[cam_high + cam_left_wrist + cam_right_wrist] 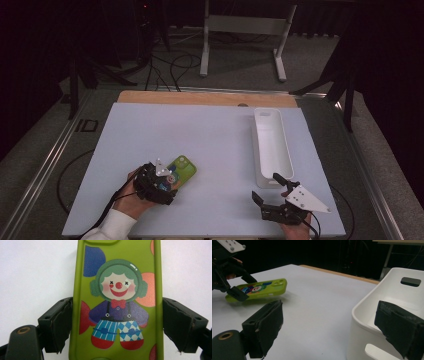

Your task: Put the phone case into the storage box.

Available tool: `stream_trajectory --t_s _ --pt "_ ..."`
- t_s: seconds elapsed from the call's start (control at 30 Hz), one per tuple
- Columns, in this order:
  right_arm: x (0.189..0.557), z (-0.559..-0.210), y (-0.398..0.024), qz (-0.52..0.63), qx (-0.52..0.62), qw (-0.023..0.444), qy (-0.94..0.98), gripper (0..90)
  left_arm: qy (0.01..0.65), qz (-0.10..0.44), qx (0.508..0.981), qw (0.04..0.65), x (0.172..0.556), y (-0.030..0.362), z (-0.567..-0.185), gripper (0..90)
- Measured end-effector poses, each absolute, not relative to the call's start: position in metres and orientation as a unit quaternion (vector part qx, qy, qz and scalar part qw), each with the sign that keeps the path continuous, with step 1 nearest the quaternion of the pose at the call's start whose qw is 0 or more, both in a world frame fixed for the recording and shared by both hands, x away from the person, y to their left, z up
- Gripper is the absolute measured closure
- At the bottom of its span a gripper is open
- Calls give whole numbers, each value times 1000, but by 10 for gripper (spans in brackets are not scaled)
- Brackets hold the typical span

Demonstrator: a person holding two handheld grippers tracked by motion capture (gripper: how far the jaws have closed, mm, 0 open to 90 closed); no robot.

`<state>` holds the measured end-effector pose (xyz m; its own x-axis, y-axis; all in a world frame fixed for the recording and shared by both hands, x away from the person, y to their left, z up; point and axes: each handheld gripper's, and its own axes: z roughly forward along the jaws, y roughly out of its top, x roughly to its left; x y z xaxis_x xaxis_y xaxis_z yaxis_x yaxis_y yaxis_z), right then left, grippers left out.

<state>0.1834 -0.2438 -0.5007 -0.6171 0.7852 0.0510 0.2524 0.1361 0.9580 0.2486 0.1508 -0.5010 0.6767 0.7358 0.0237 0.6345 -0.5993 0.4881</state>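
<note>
— What have you got in your left gripper (117, 322)?

— A green phone case (117, 302), smooth and matte, rounded at the edges, with a printed clown in checked and striped trousers. It sits between my two black fingers (56, 322), whose pads are rough and frayed at the corners. In my left gripper view both pads sit right at the case's long sides, pinching it across its width.

— Is it lying on the table?

— My right gripper view shows what the close view cannot: the case (262, 288) is tilted, its far end lifted off the white tabletop (317, 302) with a shadow beneath it.

— And your right gripper (332, 327)?

— Its fingers are spread wide with nothing between them. The near corner of a glossy white plastic bin (372, 312), long, with a slot handle, stands just beside my right finger. The high view shows the bin (270, 145) running away from that gripper (272, 192).
</note>
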Motion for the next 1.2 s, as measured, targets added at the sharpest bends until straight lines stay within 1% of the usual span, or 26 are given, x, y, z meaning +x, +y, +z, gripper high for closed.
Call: stream_trajectory --t_s 0.8,1.2 --pt "185 -501 -244 545 368 240 715 83 389 167 856 298 242 145 -476 162" --pt "187 -497 -244 550 375 224 712 84 384 193 839 335 242 134 -471 163"
